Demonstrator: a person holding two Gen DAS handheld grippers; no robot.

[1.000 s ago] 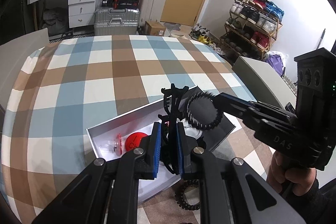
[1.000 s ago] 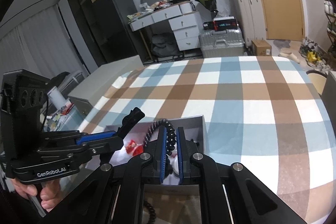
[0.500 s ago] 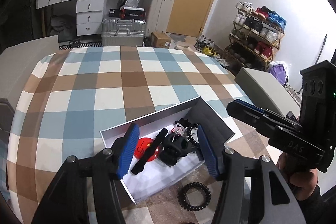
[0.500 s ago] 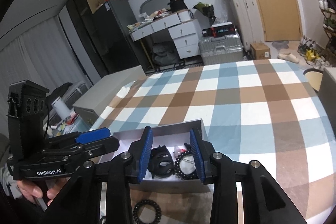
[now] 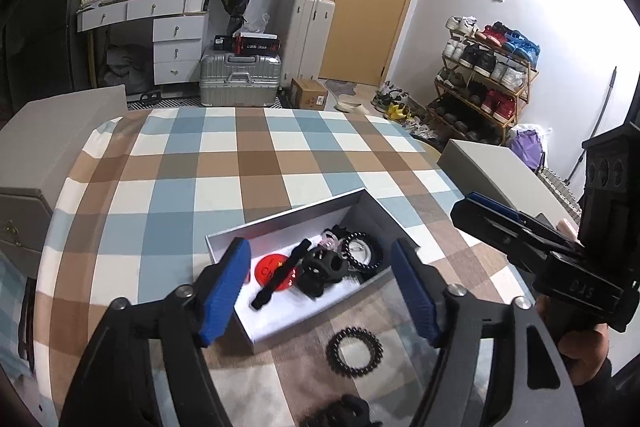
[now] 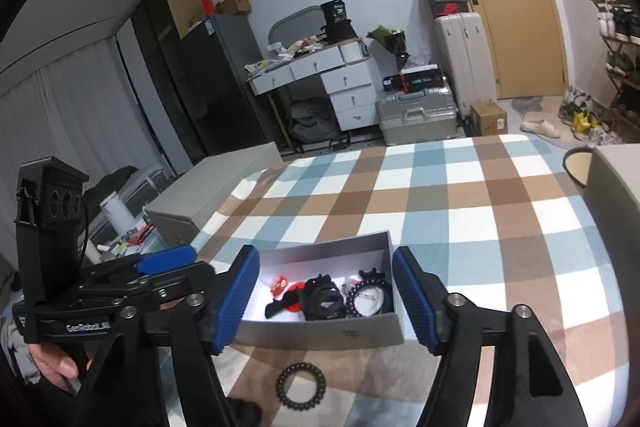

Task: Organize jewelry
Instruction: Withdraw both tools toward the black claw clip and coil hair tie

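Two hand-held tools are hovering over a checked tabletop [image 5: 248,163] where a grey box [image 5: 280,219] of jewelry is sitting near the front edge. The left tool [image 5: 320,287] is gaping wide, its blue pads [image 5: 224,291] framing the box and gripping nothing. The right tool [image 6: 326,301] is likewise standing wide open and empty above the box's near wall [image 6: 320,333]. Inside the box, a black beaded bracelet [image 5: 362,251] is lying toward the right end, just beside a black hair claw [image 5: 320,269]; a black clip [image 5: 280,281] is resting across a red round badge [image 5: 274,273] toward the left. Outside the box, a black spiral hair tie [image 5: 354,351] is lying on the tabletop just in front of the near wall, apart from it. Another dark item at the very front edge is showing too little to identify
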